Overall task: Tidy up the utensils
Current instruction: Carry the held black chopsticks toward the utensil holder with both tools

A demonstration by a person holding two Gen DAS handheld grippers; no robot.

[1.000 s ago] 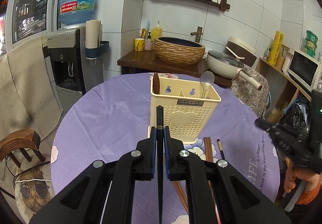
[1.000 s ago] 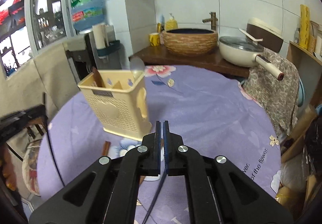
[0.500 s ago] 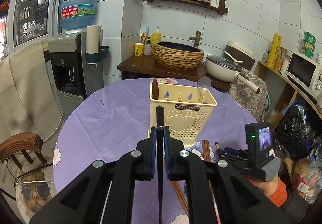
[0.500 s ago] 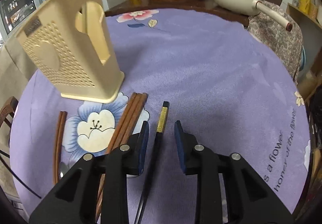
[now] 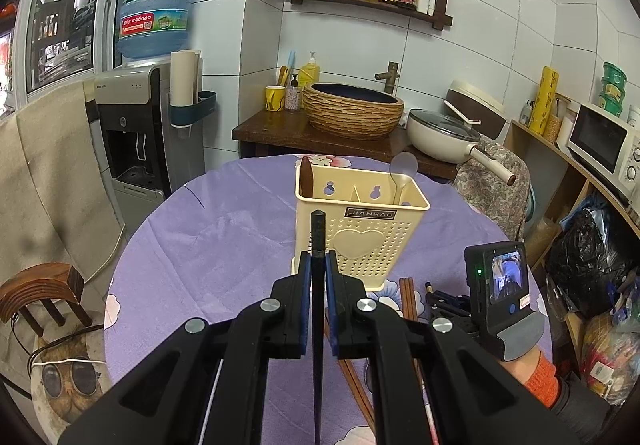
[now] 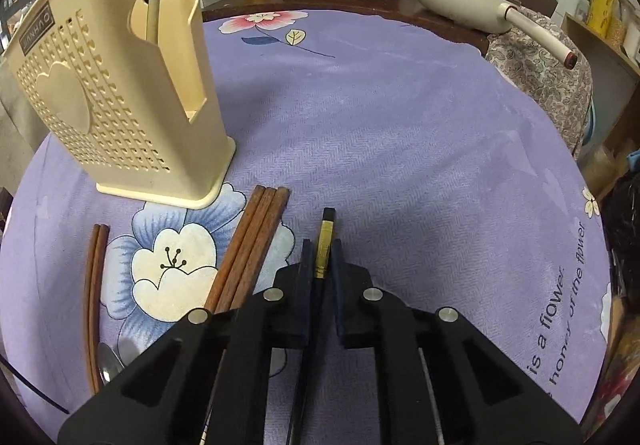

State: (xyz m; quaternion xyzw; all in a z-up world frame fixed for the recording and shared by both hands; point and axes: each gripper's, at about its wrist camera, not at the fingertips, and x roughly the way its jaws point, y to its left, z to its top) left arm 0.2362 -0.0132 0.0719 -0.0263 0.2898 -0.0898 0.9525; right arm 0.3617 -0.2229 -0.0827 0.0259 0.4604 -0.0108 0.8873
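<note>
Since a second ago the right gripper point(image 6: 320, 257) has dropped from above the table to the purple flowered tablecloth point(image 6: 400, 133), and its jaws, parted half a second back, are now clenched on a black chopstick with a gold band point(image 6: 325, 241) lying flat there. The left gripper point(image 5: 318, 265) has stayed put, pinching another black chopstick point(image 5: 317, 229) upright before the cream perforated plastic utensil holder point(image 5: 360, 229). Three brown wooden chopsticks point(image 6: 248, 245) lie just left of the banded one.
</note>
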